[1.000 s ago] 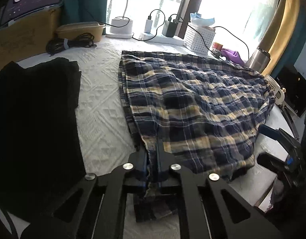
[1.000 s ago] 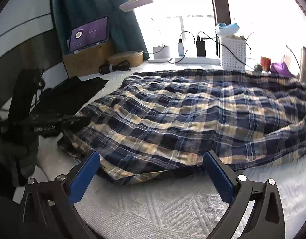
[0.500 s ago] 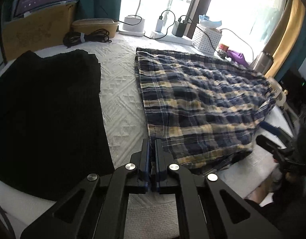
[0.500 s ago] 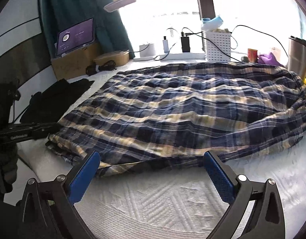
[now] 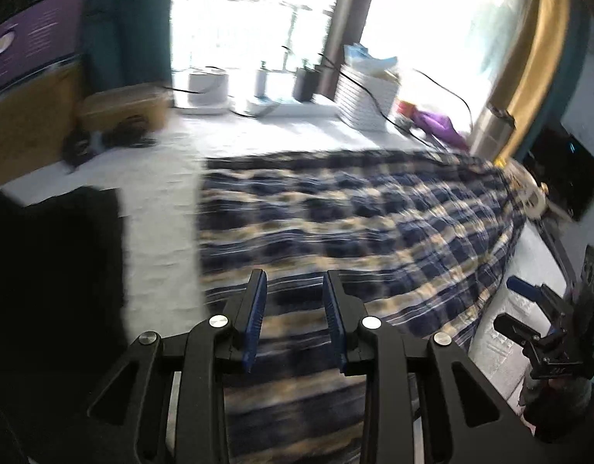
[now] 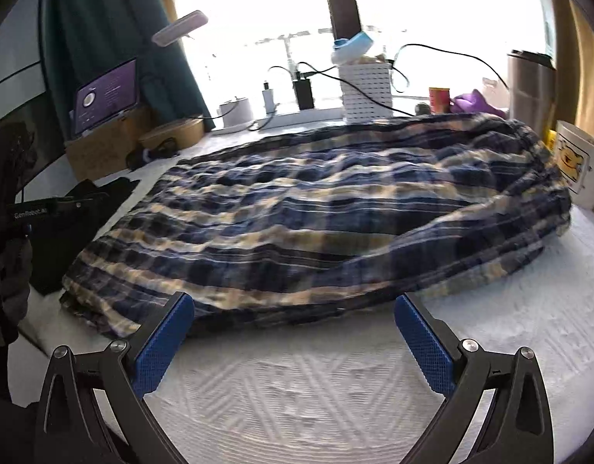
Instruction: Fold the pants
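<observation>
While the plaid pants (image 5: 355,228) lie spread on the white textured cover (image 6: 316,394), both grippers are parted and hold nothing.

The left gripper (image 5: 295,309) hangs above the near edge of the pants, its blue pads a small gap apart with the cloth visible between them; whether they touch the cloth I cannot tell, because this view is blurred. The right gripper (image 6: 293,332) is wide apart, low over the cover, just in front of the folded edge of the pants. A black garment (image 5: 53,278) lies beside the pants on the left side. A white mug (image 6: 577,162) stands touching the pants at their right end. A white basket (image 6: 366,91) stands behind, near the window.
</observation>
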`<action>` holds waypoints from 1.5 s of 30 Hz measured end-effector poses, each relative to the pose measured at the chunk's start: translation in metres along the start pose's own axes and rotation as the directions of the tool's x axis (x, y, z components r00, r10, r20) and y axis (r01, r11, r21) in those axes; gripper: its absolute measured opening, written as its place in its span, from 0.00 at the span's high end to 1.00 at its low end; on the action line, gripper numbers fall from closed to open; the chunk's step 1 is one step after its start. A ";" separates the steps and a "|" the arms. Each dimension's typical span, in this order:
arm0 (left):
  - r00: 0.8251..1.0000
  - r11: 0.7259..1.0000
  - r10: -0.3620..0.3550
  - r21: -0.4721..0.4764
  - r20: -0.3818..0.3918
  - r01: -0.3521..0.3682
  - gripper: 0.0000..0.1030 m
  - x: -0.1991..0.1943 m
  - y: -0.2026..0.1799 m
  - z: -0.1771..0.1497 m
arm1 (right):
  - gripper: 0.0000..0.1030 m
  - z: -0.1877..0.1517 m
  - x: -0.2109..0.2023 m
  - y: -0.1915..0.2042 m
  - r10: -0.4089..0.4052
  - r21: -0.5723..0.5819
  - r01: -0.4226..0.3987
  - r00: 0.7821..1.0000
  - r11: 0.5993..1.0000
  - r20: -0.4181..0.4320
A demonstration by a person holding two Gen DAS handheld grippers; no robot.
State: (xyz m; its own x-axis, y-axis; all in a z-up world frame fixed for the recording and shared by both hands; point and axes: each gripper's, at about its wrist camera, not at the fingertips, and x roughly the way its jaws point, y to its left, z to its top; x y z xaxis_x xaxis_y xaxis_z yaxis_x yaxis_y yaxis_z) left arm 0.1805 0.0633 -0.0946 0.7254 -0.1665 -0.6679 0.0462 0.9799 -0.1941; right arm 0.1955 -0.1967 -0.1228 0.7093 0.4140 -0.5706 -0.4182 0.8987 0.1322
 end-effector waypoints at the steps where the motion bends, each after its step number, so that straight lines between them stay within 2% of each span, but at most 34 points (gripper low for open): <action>1: 1.000 1.000 -0.010 0.016 -0.013 0.010 0.72 0.007 -0.006 0.001 | 0.00 0.000 -0.001 -0.004 -0.006 0.007 0.006 1.000 1.000 0.001; 5: 0.998 0.998 0.004 0.069 -0.070 0.001 0.72 0.036 -0.025 -0.002 | 0.00 0.000 -0.003 -0.015 -0.020 0.031 0.019 1.000 0.999 0.006; 8: 0.994 0.997 0.027 0.070 -0.107 -0.020 0.72 0.047 -0.022 -0.010 | 0.00 0.001 -0.004 -0.024 -0.042 0.043 0.041 0.999 0.998 0.005; 16: 0.996 0.997 0.052 0.062 -0.075 -0.048 0.72 0.033 -0.008 -0.024 | 0.00 0.005 -0.002 -0.052 -0.117 0.102 0.120 0.992 0.987 -0.038; 21: 0.992 0.994 0.102 0.041 -0.077 -0.099 0.72 0.026 0.002 -0.028 | 0.00 0.005 -0.002 -0.055 -0.145 0.106 0.150 0.988 0.983 -0.047; 34: 0.985 0.985 0.171 0.002 -0.015 -0.171 0.72 0.006 0.037 -0.008 | 0.00 0.016 -0.010 -0.067 -0.208 0.097 0.212 0.977 0.972 -0.046; 40: 0.986 0.985 0.165 0.042 0.007 -0.165 0.72 0.015 0.039 0.013 | 0.00 0.033 -0.017 -0.094 -0.273 0.106 0.274 0.962 0.956 -0.028; 45: 0.991 0.990 0.136 0.033 -0.012 -0.136 0.72 0.032 0.039 0.021 | 0.00 0.042 -0.017 -0.129 -0.307 0.169 0.310 0.951 0.936 -0.042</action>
State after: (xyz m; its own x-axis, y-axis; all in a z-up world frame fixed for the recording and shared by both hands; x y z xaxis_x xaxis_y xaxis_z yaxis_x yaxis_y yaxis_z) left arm 0.2204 0.0983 -0.1082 0.7169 -0.0328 -0.6964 -0.0301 0.9965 -0.0779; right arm 0.2613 -0.3140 -0.0956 0.7788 0.1114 -0.6173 -0.0757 0.9936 0.0837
